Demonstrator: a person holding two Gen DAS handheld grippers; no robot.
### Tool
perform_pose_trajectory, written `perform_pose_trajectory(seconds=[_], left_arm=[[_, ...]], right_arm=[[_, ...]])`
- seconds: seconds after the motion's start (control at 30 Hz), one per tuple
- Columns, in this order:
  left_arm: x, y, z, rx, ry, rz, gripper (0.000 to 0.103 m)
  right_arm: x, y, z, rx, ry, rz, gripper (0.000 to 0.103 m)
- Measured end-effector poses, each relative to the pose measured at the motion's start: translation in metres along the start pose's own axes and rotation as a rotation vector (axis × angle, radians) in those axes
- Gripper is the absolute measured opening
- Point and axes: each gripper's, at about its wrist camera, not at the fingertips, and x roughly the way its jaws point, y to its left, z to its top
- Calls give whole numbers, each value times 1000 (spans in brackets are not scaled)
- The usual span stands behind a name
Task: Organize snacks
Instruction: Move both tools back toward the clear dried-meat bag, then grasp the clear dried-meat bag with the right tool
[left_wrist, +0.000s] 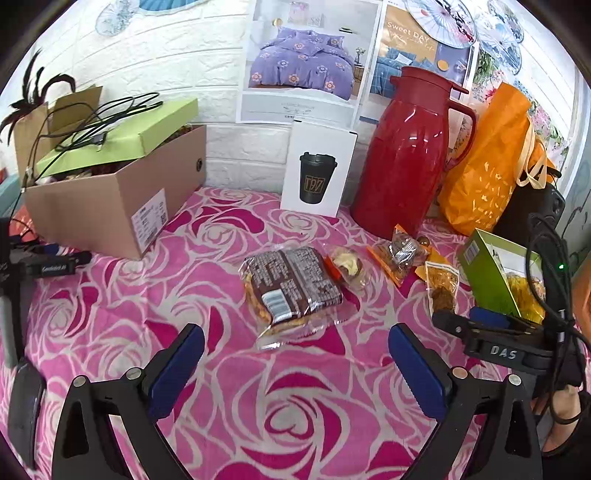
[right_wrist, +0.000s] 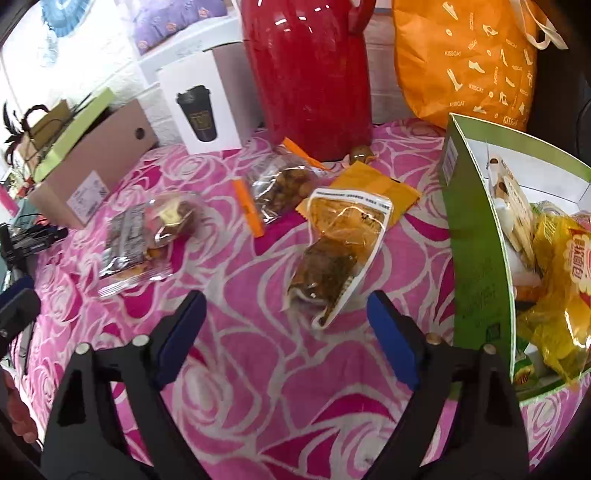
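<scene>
Pink rose-patterned cloth (left_wrist: 122, 314) covers the desk, and the snacks still to be sorted lie loose across it. The left claw (left_wrist: 295, 365) stands wide open and empty, with the brown wrapped cake packet (left_wrist: 293, 284) just ahead at twelve o'clock, so that looks like its target. At the right claw (right_wrist: 286, 328), likewise open and holding nothing, the clear-and-white pouch (right_wrist: 338, 254) lies just ahead between the spread pads, lined up for a pinch along its length. Its pads do not touch the pouch. Beyond it, at about eleven o'clock, lies the orange-edged bag of nuts (right_wrist: 282, 186). The green snack box (right_wrist: 476, 236) sits at two o'clock (already holding yellow packets), close beside the pouch, probably so each drop-off is a short carry.
</scene>
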Motion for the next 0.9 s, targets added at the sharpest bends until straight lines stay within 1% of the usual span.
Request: perform_pose_trajectory(seconds=[0.1, 0.17, 0.2, 0.23, 0.3, 0.4, 0.5, 0.6, 0.67, 0.7, 0.77, 0.8, 0.83, 0.87, 0.9], left_arm=[[12, -7, 14, 19, 2, -12, 101], [19, -13, 23, 38, -2, -20, 101], [25, -17, 29, 57, -5, -22, 101], [30, -21, 33, 72, -5, -24, 101], [45, -29, 44, 114, 7, -39, 101], [68, -42, 54, 185, 44, -61, 101], [92, -57, 57, 264, 79, -54, 101], [113, -65, 59, 309, 107, -39, 100], [127, -69, 59, 325, 151, -49, 93], [131, -70, 59, 326, 165, -45, 92], [137, -68, 56, 309, 180, -37, 81], [137, -66, 55, 297, 187, -46, 77], [136, -63, 53, 286, 186, -52, 71], [134, -62, 51, 283, 184, -49, 68], [132, -61, 49, 281, 186, -51, 68]], right_arm=[[17, -7, 5, 33, 29, -30, 73], [25, -11, 7, 54, 40, -43, 62], [28, -14, 7, 63, 43, -52, 48], [31, -17, 6, 71, 47, -57, 40], [31, -23, 5, 80, 36, -33, 38], [25, -25, 0, 62, 15, -32, 35], [14, -30, -9, 61, 4, 3, 35], [0, -29, -21, 32, -6, 20, 35], [-5, -26, -29, 0, 1, 31, 35], [-6, -25, -31, -13, 9, 38, 35], [-5, -23, -34, -29, 16, 45, 35], [-5, -24, -35, -31, 17, 39, 35], [-4, -25, -36, -27, 20, 42, 35], [-4, -25, -37, -20, 22, 45, 35], [-4, -26, -39, -16, 23, 48, 35]])
